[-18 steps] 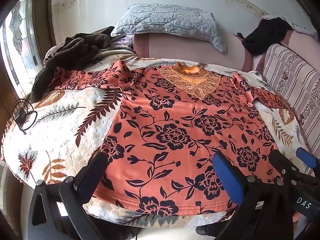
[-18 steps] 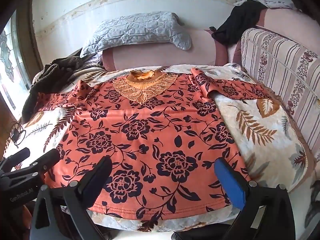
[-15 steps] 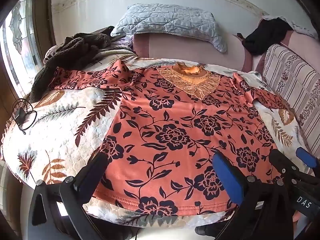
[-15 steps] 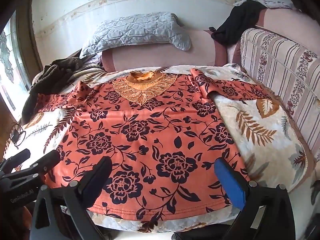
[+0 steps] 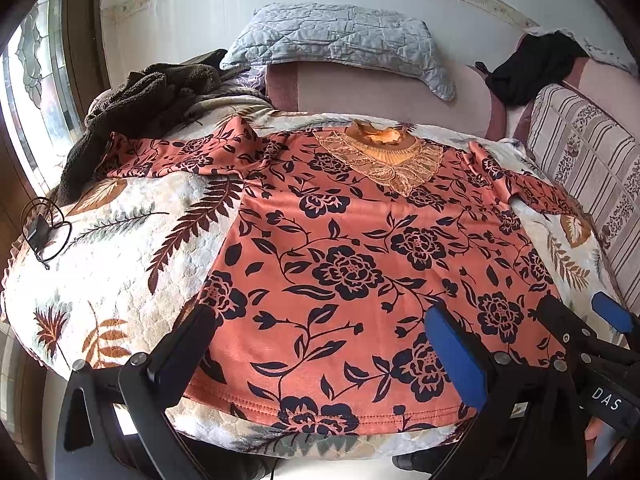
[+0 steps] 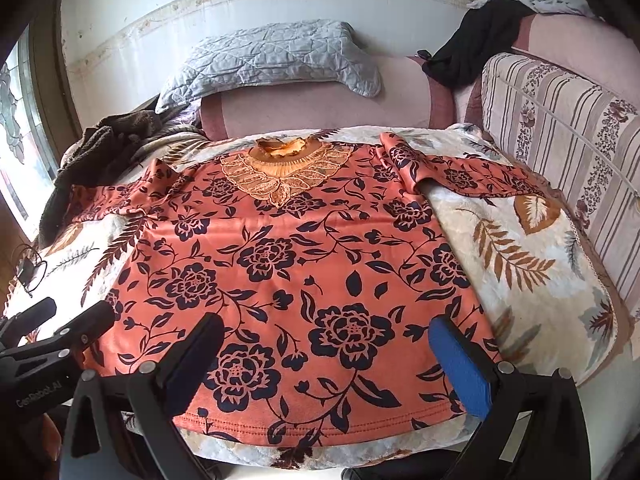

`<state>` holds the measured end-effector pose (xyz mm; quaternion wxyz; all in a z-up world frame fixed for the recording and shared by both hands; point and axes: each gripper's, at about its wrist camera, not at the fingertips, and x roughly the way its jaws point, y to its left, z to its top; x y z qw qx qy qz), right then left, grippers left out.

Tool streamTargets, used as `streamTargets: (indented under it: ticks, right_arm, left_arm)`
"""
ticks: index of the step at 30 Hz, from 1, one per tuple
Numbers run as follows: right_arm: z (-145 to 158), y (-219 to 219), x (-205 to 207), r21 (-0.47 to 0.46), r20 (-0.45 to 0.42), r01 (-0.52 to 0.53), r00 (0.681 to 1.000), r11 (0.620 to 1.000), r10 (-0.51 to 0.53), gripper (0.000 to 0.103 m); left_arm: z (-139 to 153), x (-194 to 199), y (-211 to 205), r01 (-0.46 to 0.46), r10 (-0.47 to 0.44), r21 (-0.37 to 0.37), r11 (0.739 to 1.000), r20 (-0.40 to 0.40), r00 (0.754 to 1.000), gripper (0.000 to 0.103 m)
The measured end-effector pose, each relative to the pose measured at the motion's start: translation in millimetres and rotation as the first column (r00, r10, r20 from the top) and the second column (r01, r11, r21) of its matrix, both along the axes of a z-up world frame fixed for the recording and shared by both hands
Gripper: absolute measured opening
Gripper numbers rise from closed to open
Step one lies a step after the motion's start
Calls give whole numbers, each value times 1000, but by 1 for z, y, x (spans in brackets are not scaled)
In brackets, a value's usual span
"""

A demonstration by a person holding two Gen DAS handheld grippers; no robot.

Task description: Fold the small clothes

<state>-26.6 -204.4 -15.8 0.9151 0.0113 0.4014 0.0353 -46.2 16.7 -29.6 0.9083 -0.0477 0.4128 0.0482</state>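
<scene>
My matt black plastic gripper fingers (image 5: pixel 188 344) hover over a smooth, faintly sheeny blouse (image 5: pixel 352 264) on plush fleece blanket (image 5: pixel 120 248).

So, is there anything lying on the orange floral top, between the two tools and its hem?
Nothing visible. The orange floral top lies bare and flat on the leaf-print blanket; the left tool and right tool hang open over its hem.
</scene>
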Motion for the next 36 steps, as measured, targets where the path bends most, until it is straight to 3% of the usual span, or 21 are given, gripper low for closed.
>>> streamTargets:
  ticks: [17,30,36]
  right_arm:
    - [0,1,4,-12,11,8,1000,1000,-8,103]
    - [-1,-9,19,77,-27,12,1000,997,-10,103]
    - [-3,-10,23,58,-20,17,1000,998,-16,103]
  left_arm:
    - [0,1,6,-7,7,-10,1000,0,1000,103]
    - [-4,15,-4,6,-6,3,1000,-14,1000,103]
    - [-2,15,-3,-3,3,0,1000,-12,1000,103]
